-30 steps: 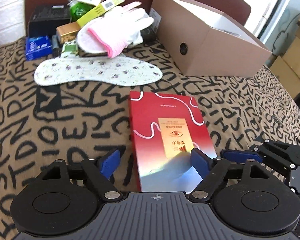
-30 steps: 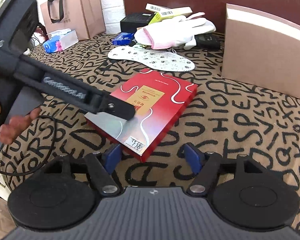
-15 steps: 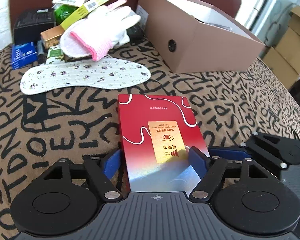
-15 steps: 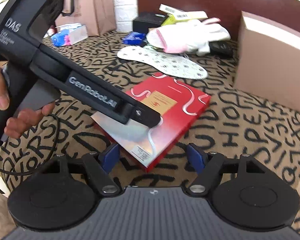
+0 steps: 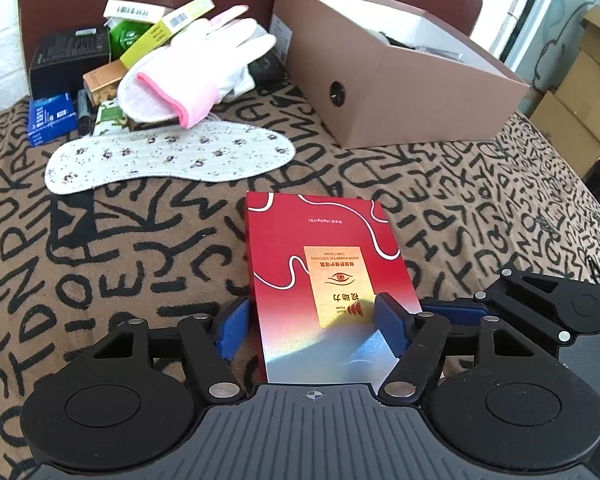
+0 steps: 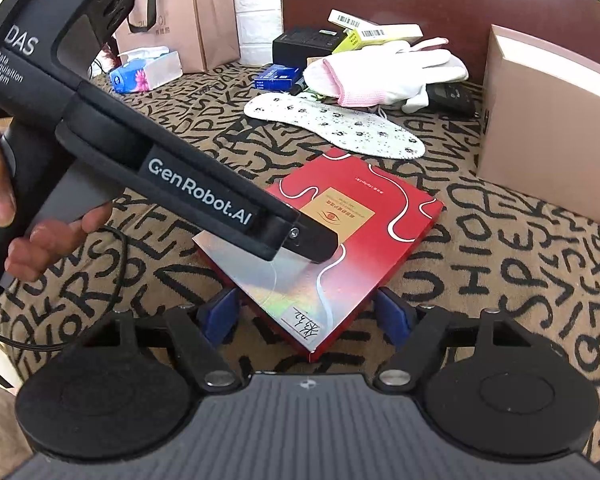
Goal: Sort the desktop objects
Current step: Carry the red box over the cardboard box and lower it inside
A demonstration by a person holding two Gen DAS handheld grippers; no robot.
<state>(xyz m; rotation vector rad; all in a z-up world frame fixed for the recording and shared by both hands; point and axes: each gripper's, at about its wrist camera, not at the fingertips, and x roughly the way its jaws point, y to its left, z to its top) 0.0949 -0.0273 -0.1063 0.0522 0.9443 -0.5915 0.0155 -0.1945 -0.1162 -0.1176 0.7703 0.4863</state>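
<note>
A flat red box (image 5: 324,272) lies on the patterned cloth; it also shows in the right wrist view (image 6: 340,248). My left gripper (image 5: 314,326) is open, its blue pads on either side of the box's near end, close to its edges. My right gripper (image 6: 306,316) is open, its pads straddling the box's near corner. The right gripper's finger (image 5: 540,304) shows at the right of the left wrist view. A brown open box (image 5: 400,68) stands at the back right.
A floral insole (image 5: 168,158), a white and pink glove (image 5: 196,68) and several small boxes (image 5: 100,60) lie at the back left. A tissue pack (image 6: 146,70) and a paper bag (image 6: 188,12) sit far left. Cardboard boxes (image 5: 580,92) stand beyond the table's right edge.
Both grippers have moved in on the red box. The left pads now flank its near end, and the right pads now straddle its near corner.
</note>
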